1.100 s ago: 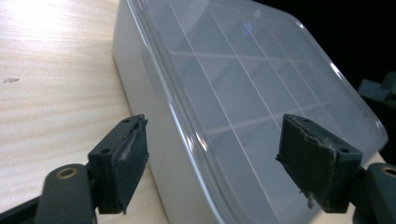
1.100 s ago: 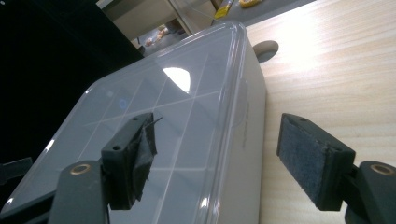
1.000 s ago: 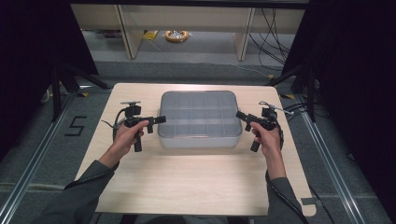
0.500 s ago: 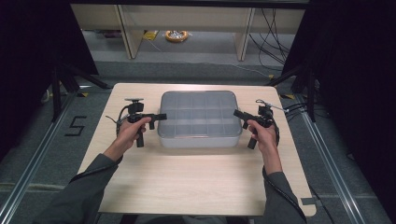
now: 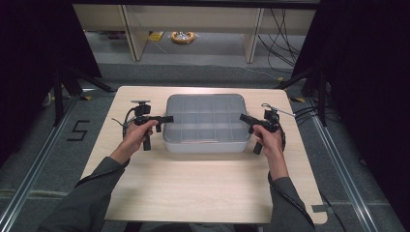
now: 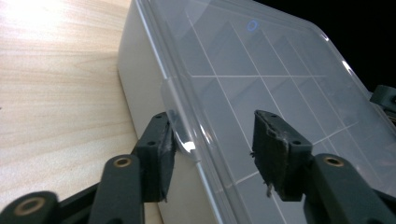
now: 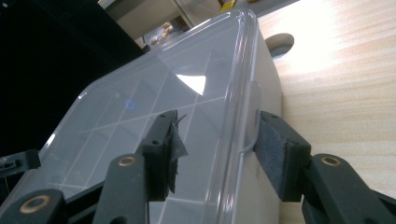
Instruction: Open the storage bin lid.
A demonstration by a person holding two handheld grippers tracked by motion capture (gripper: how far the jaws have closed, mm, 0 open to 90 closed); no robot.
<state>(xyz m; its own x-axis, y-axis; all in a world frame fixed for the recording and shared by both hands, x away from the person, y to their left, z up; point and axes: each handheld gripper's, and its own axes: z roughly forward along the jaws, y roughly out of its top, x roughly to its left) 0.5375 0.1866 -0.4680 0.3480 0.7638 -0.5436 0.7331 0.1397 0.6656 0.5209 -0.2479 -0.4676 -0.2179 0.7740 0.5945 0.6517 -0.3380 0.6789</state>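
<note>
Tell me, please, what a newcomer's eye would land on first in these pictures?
Probably the translucent compartment box with its clear lid, sitting mid-table on the pale wooden table. Next, the left gripper and right gripper, one at each short side, each open and straddling a small lid tab on the box's rim.

A pale wood-grain counter (image 5: 203, 188) with rounded corners stands on a grey floor (image 5: 43, 159). A clear lidded plastic box (image 5: 207, 123) with a grid of compartments rests directly on it, toward the counter's 12 o'clock side and midway across. The 6 o'clock half of the counter lies bare.
</note>
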